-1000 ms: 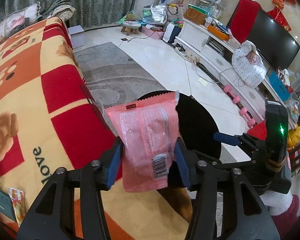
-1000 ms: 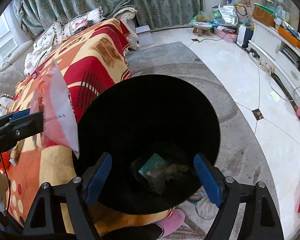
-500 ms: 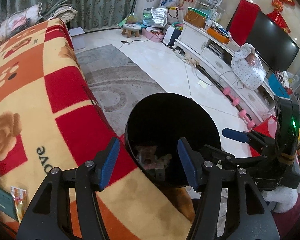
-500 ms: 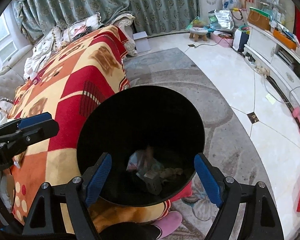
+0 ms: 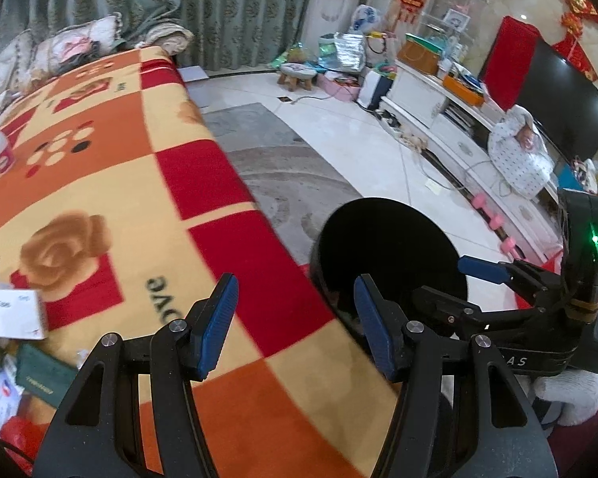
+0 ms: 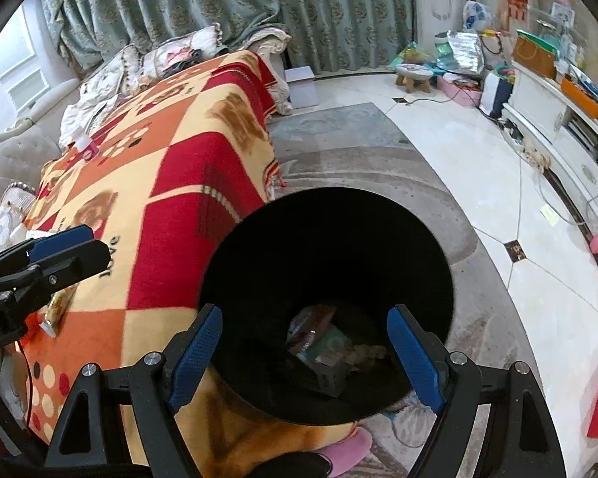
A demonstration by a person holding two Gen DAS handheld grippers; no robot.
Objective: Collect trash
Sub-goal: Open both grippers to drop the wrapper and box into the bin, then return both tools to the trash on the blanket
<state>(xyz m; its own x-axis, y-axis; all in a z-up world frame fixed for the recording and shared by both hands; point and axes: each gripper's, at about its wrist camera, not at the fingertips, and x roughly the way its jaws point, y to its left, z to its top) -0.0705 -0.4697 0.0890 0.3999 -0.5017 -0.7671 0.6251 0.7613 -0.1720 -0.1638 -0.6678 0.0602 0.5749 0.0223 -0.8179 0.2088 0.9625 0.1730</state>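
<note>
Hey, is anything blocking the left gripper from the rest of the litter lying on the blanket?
Nothing visible does. The left gripper is open and empty above the blanket; the white box, the green packet and the other litter lie uncovered at the lower left, with only bare blanket between. The bin stands off to the other side.

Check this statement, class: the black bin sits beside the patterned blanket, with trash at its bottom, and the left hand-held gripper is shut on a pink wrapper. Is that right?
One detail is wrong. The left wrist view shows the left hand-held gripper open with nothing between its fingers. The rest holds: the black bin sits beside the patterned blanket, with trash at its bottom.
</note>
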